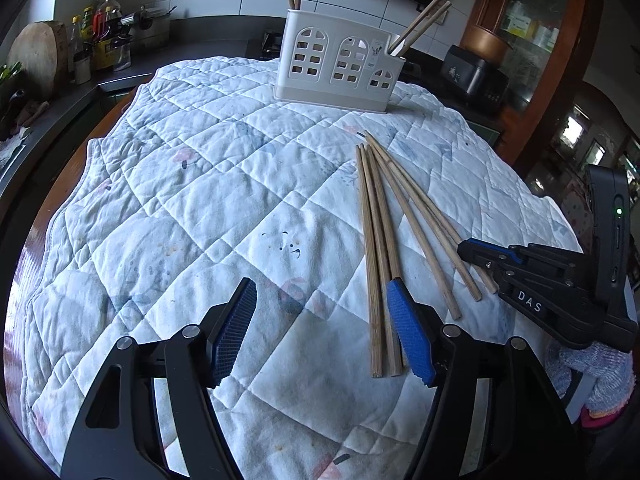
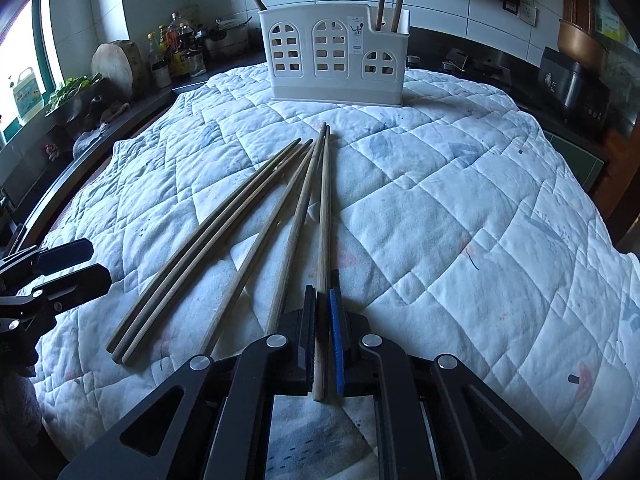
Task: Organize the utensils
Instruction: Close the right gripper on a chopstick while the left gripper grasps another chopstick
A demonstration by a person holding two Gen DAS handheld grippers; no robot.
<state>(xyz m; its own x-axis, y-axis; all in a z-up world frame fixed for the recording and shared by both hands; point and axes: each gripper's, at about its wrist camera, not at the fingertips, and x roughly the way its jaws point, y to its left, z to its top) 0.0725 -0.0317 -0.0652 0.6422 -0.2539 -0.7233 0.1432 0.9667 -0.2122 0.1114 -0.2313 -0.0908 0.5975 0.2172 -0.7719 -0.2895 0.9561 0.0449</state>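
Observation:
Several wooden chopsticks (image 1: 400,216) lie fanned on a white quilted cloth (image 1: 200,200); they also show in the right wrist view (image 2: 224,236). A white utensil holder (image 1: 338,64) stands at the far side, with chopsticks upright in its left and right compartments; it also shows in the right wrist view (image 2: 334,60). My left gripper (image 1: 324,320) is open and empty, its right finger beside the near chopstick ends. My right gripper (image 2: 323,300) is shut on the rightmost chopstick (image 2: 323,216), which still rests on the cloth. The right gripper also shows in the left wrist view (image 1: 480,254).
Bottles (image 1: 100,36) and a round wooden block (image 1: 38,56) stand on the dark counter at the left. A black appliance (image 1: 476,76) and a wooden cabinet (image 1: 532,20) are at the back right. A folded towel (image 1: 596,384) lies at the right edge.

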